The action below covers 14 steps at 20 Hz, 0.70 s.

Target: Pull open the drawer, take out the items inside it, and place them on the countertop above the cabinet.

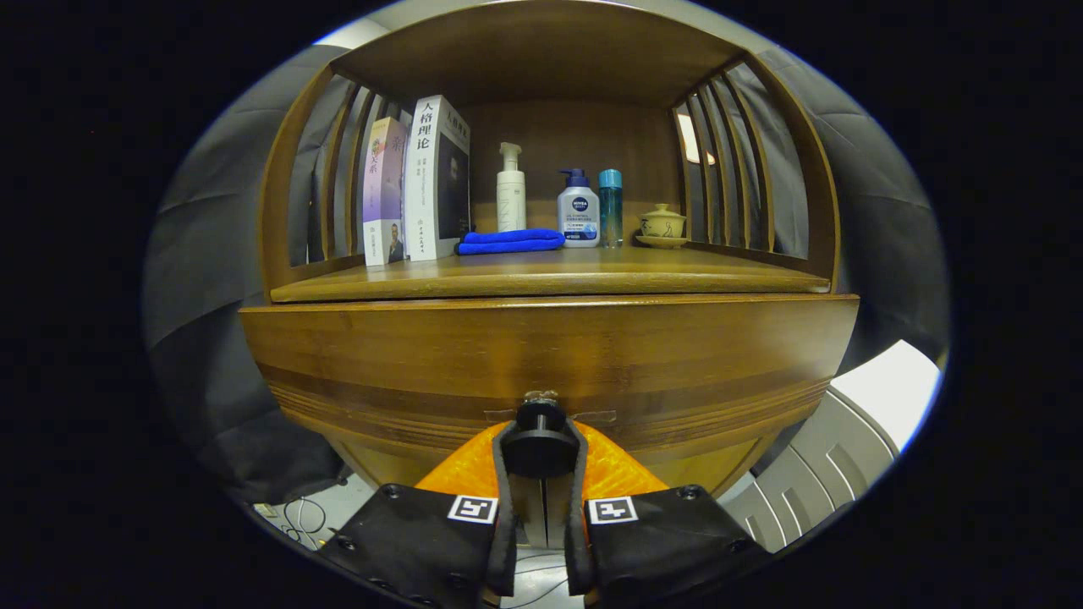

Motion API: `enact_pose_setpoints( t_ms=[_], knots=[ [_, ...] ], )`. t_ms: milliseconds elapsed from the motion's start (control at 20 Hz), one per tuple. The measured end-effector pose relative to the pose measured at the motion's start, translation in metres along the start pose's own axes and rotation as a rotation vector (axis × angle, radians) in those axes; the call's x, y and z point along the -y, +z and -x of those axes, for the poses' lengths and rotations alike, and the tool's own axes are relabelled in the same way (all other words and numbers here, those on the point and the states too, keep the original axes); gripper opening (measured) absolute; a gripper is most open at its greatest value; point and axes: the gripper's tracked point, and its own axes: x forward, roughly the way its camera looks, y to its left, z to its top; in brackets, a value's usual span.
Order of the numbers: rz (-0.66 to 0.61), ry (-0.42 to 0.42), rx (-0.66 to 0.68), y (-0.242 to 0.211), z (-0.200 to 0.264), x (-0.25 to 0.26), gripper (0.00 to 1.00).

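A wooden cabinet fills the view, with its drawer front (550, 355) facing me below the countertop (550, 279). A round dark knob (540, 440) sticks out from the middle of the drawer front. My gripper (540, 448) is shut on this knob, one finger pressing on each side of it. The drawer looks closed or only slightly out; its inside is hidden.
On the countertop stand two books (419, 190), a folded blue cloth (511, 241), a white pump bottle (510, 190), a white and blue pump bottle (579, 211), a teal bottle (610, 207) and a small lidded teacup (662, 224). Slatted wooden sides and a roof enclose this shelf.
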Motion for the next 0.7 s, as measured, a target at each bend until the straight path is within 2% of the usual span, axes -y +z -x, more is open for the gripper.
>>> enact_pose_setpoints(
  t_ms=[700],
  knots=[
    [0.027, 0.034, -0.017, -0.02, 0.063, -0.001, 0.25]
  ],
)
